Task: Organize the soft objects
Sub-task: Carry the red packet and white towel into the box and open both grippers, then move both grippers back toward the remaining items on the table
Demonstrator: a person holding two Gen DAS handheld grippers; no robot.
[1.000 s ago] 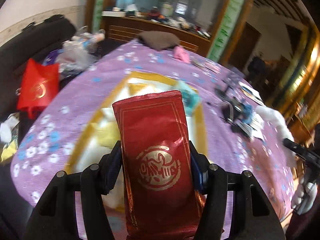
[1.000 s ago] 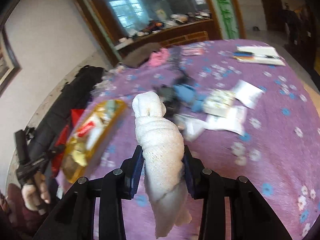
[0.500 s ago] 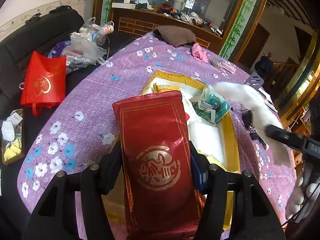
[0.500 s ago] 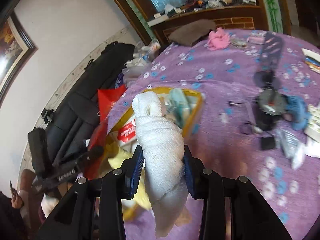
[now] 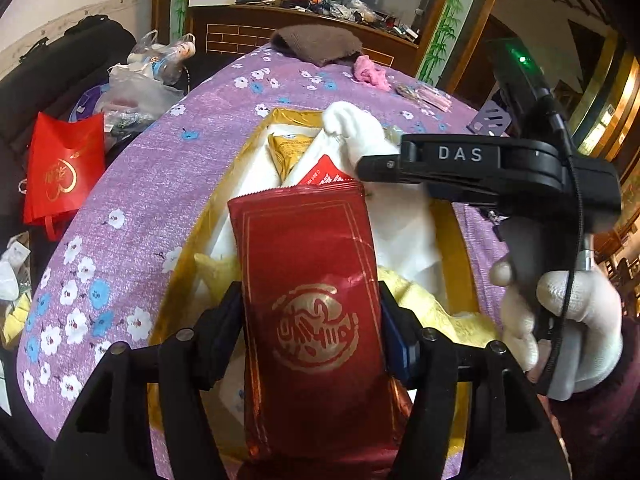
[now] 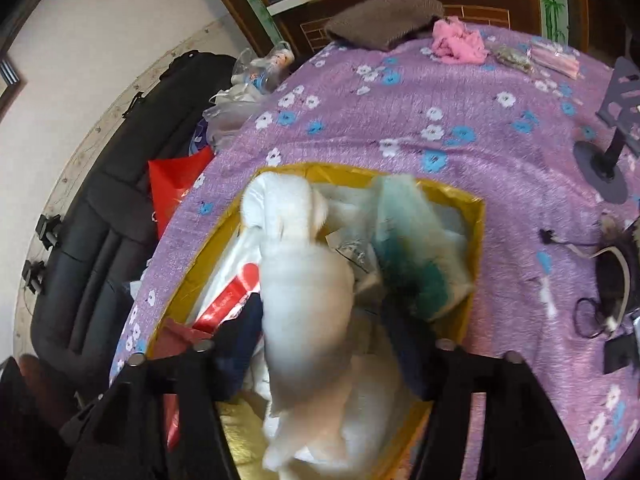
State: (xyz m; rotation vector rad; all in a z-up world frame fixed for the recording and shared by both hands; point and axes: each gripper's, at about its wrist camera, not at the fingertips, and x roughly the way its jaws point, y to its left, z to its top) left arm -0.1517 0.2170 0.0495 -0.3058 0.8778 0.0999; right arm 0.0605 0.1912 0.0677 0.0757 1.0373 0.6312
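My left gripper (image 5: 310, 320) grips a red foil packet (image 5: 308, 272) with a gold seal and holds it upright over the near end of the gold box (image 5: 288, 114). Its jaws are opening slightly, but the pads still touch the packet's sides. My right gripper (image 6: 324, 352) hangs over the same gold box (image 6: 340, 168), jaws opening wide. A rolled white towel (image 6: 304, 288) sits blurred between them, clear of both pads. White cloths, a yellow packet (image 5: 288, 148) and a teal-and-white pack (image 6: 412, 264) lie in the box. A gloved hand (image 5: 560, 308) holds the right gripper.
The table wears a purple floral cloth (image 6: 400, 120). At its far end lie a brown knitted piece (image 5: 316, 42) and a pink cloth (image 5: 370, 74). A black stand (image 6: 612, 136) and cables (image 6: 600, 312) sit to the right. A red bag (image 5: 64, 168) and a dark sofa flank the left.
The right gripper swept across the table to above the gold box and its jaws spread, loosening the white towel. The left gripper, still holding the red packet, came closer over the box.
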